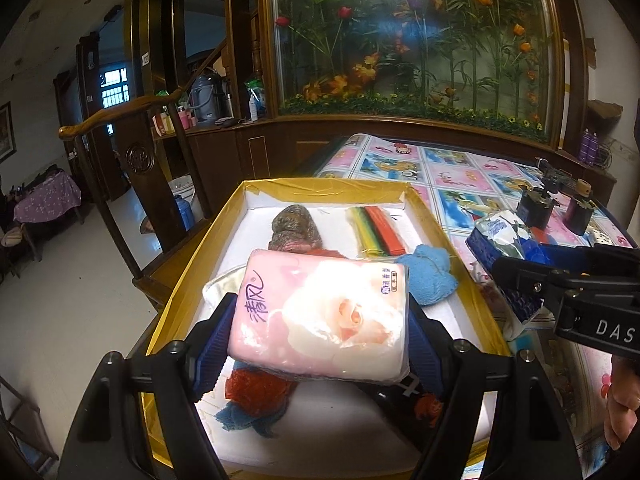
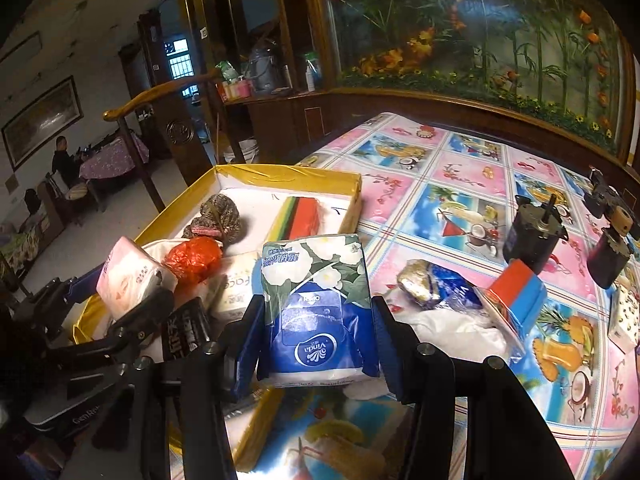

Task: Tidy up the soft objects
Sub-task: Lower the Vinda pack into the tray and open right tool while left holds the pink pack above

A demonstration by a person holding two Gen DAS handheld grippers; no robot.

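Container: a shallow gold-rimmed box [image 1: 192, 256] with a white lining, sitting at the edge of a table covered in a cartoon-print cloth [image 2: 460, 184].

Contents, as they are showing:
- a brown knitted item [image 1: 294, 224], lying toward the far end;
- a rainbow-striped pack [image 1: 378, 232] with a red top face, lying beside the knitted item near the far wall;
- a blue fluffy cloth [image 1: 430, 274], resting against the right wall;
- an orange-red mesh bundle [image 2: 194, 258], lying mid-box, partly under what the left gripper is carrying;
- a white packet [image 2: 236, 288] with printed lettering, sitting just beside the mesh bundle.

Held items:
- left gripper [image 1: 320, 344] is clamping a pink tissue pack [image 1: 320, 316] with a rose print between its blue pads; the pack is hanging over the middle of the box, above the contents.
- right gripper [image 2: 316, 344] is gripping a blue-and-white Vinda tissue pack [image 2: 316, 304] with a floral top; this pack is hovering over the box's right wall, where the box meets the tablecloth.

Outside the box, on the cloth: a crumpled blue foil packet [image 2: 440, 286], a red-and-blue pack [image 2: 520, 296] lying on white plastic, and two dark small motors [image 2: 534, 236] standing farther to the right.
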